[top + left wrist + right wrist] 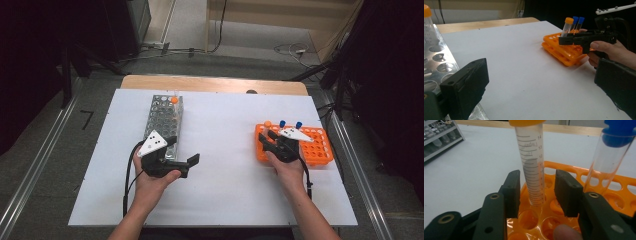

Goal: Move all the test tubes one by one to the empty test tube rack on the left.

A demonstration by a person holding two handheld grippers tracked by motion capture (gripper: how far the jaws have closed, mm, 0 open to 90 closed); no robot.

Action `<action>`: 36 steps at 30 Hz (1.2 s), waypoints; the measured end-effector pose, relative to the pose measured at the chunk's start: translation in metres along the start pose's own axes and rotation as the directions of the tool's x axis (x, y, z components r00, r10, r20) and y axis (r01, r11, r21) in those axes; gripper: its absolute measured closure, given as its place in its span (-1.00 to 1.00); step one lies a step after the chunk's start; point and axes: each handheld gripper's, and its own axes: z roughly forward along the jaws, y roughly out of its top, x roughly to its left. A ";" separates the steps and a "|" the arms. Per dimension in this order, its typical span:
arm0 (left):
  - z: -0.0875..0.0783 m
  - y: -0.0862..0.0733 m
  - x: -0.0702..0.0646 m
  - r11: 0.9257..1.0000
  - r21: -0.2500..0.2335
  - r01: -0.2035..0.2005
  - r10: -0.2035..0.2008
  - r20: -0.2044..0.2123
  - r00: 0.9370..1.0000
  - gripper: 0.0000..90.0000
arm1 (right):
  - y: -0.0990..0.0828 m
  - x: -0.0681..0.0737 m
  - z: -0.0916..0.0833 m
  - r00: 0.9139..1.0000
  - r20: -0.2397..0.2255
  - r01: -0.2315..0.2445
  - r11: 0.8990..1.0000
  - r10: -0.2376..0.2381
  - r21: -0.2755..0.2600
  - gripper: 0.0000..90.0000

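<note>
Item: orange-capped tube (pixel 532 167), clear and graduated, standing upright in a corner hole of the orange rack (pixel 318 150) at the right side of the worktop (pixel 225 165). Two blue-capped tubes (pixel 290 124) stand in the same rack just beside it.

Item: metal rack (pixel 164 120), left side of the worktop, bearing one orange-capped tube (pixel 174 100) at its far end; its other holes look vacant as far as the high view shows.

Right tongs (pixel 537 192): jaws stand either side of the orange-capped tube in the orange rack, a gap showing on both sides between pads and tube wall. Not yet gripping; released, though narrowed around the tube.

Left tongs (pixel 186 162): wide apart, holding nothing, resting low over the near end of the metal rack.

Progress, as judged: the work appears to be moving tubes from the orange rack to the metal one. One tube seems already placed. The second is bracketed but not clasped or lifted. Left to do: close on it, draw it straight up out of its hole, carry it across, seat it in the metal rack; the two blue-capped tubes remain after that.
</note>
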 end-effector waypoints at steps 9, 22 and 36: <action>0.001 0.000 -0.001 1.000 -0.001 0.011 -0.011 0.007 1.000 -0.99 | -0.002 0.001 0.002 1.000 0.016 0.026 1.000 -0.026 0.005 0.61; 0.002 -0.001 -0.004 1.000 -0.002 0.001 -0.001 0.018 1.000 -0.98 | 0.005 -0.002 -0.018 0.999 -0.019 0.029 0.994 -0.031 -0.107 0.62; 0.007 -0.004 -0.012 1.000 0.010 -0.023 0.023 0.033 0.999 -0.98 | 0.004 0.014 -0.037 0.994 -0.087 0.056 0.991 -0.067 -0.124 0.62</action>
